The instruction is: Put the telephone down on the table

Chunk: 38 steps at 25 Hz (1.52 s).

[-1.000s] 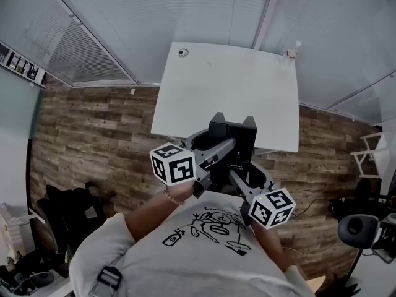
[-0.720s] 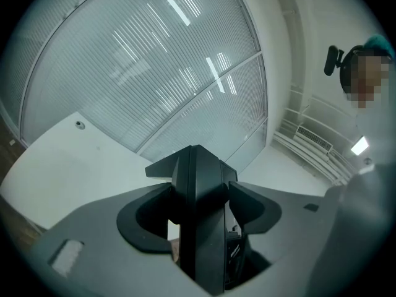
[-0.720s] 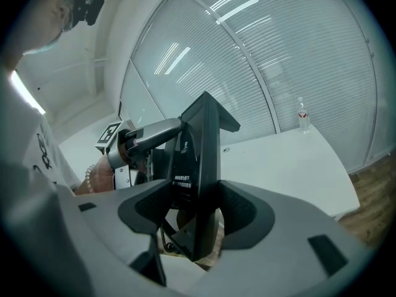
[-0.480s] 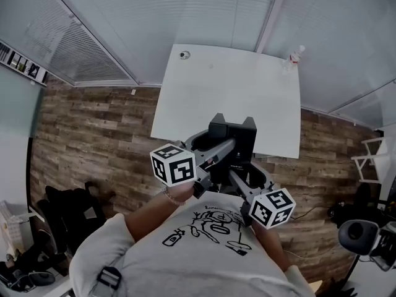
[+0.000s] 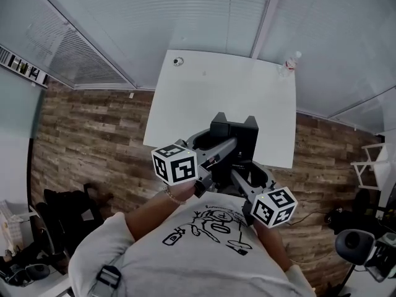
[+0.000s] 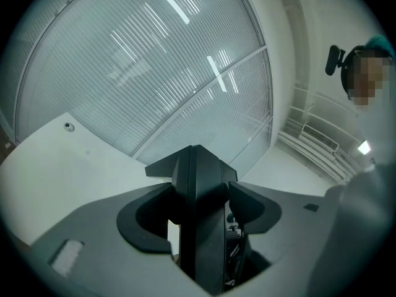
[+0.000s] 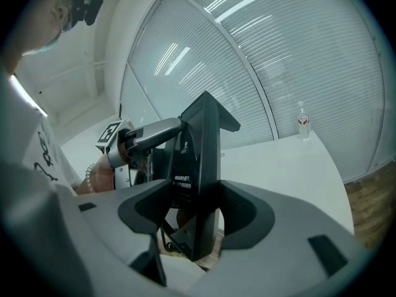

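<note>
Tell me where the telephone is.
Head view, centre: the telephone is clamped between the left gripper and right gripper, by the near edge of the table.

Head cam steep down, far; gripper views close, fwd; all share telephone (image 5: 234,133), table (image 5: 213,94).

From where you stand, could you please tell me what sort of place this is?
Probably an office or meeting room: a white table, slatted blinds along the walls, and a wood-plank floor.
</note>
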Available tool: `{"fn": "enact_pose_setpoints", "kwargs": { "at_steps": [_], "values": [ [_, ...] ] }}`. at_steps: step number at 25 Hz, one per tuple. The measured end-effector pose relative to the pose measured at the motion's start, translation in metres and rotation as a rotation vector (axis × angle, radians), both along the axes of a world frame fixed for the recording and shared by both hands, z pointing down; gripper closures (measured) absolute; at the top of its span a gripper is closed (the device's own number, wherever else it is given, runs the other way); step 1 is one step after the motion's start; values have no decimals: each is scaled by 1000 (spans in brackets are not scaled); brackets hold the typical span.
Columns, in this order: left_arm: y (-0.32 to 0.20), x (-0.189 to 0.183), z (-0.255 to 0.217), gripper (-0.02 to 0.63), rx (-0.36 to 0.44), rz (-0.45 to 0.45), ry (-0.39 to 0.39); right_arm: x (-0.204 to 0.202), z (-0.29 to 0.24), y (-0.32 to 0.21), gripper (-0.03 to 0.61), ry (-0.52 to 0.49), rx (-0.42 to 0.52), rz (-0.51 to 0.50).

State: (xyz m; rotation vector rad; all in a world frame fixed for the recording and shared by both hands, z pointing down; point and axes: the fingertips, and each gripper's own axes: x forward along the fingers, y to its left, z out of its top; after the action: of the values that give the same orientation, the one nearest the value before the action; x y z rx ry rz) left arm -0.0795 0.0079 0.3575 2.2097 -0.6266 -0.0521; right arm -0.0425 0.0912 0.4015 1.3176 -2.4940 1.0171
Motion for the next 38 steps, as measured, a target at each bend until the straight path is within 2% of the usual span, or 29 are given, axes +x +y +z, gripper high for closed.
{"fn": "enact_pose_setpoints", "kwargs": {
  "at_steps": [25, 33, 38],
  "values": [
    [-87, 127, 5, 331, -21, -22, -18, 128, 3, -87, 348, -25, -17, -17],
    [-106, 153, 18, 331, -41, -46, -16, 156, 14, -106, 350, -22, -36, -36],
    [-113, 152, 22, 333, -56, -54, -15, 156, 17, -113, 348, -19, -47, -47]
  ]
}}
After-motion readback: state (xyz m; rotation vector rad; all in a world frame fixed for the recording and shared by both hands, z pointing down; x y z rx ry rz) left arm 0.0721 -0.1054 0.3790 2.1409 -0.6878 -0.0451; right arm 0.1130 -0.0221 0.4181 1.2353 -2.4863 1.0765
